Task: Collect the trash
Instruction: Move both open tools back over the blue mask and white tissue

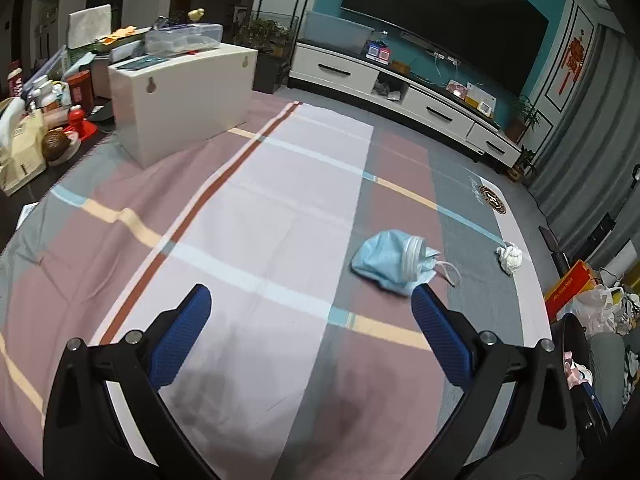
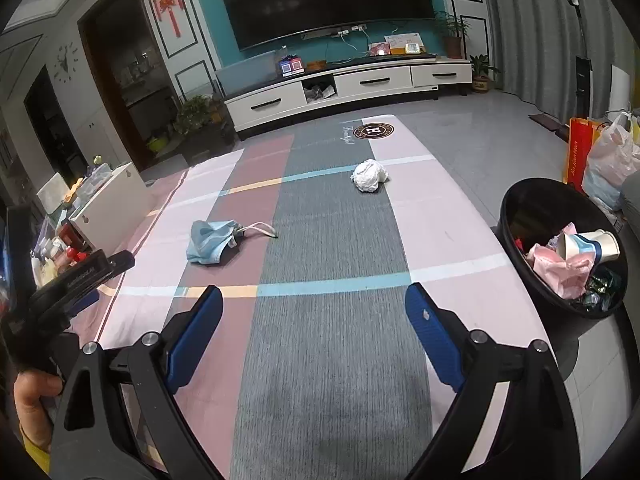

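Note:
A crumpled blue face mask with white ear loops lies on the striped cloth. A white crumpled paper ball rests farther along the same cloth. My left gripper hovers open over the cloth, its right fingertip just short of the mask's near edge. My right gripper is open too, with nothing between its blue pads, the paper ball well ahead of it. A black trash bin holding paper cups and pink wrappers stands right of the table.
A white box stands on the cloth's far left, with bottles and clutter beyond it. A white TV cabinet lines the far wall. Bags sit on the floor past the bin. A hand grips the left gripper's body.

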The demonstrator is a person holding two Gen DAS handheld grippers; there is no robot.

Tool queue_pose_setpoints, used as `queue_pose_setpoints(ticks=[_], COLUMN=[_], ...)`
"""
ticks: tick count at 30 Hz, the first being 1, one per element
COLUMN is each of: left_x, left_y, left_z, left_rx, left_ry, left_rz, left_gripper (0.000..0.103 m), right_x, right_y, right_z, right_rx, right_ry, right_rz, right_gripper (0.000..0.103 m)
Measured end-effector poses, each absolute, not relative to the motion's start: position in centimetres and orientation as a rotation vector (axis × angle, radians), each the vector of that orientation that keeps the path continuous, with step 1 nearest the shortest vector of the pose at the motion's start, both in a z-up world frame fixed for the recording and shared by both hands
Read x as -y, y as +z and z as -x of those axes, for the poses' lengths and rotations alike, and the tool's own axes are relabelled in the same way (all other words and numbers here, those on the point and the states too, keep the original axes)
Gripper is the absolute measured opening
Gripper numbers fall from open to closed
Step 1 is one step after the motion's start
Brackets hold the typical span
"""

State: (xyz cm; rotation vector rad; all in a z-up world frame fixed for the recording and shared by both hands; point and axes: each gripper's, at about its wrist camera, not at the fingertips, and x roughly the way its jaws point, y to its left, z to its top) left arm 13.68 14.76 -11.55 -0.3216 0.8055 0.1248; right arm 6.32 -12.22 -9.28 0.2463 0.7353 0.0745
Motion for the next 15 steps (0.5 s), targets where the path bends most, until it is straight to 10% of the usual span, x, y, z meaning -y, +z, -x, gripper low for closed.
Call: queue_pose_setpoints(ticks=[15], left_x=[-18.8], left_y=[-13.3], left_z=[-16.2], left_rx=[-0.852], left_ry=[0.033], left_rz=[0.480], left_gripper=[0.100], right_x=[14.9], right_y=[-10.4], right_z=[-8.3], right_rx=[-0.740], right_ry=[0.105], right_rz=[-0.295], right_gripper=[0.090])
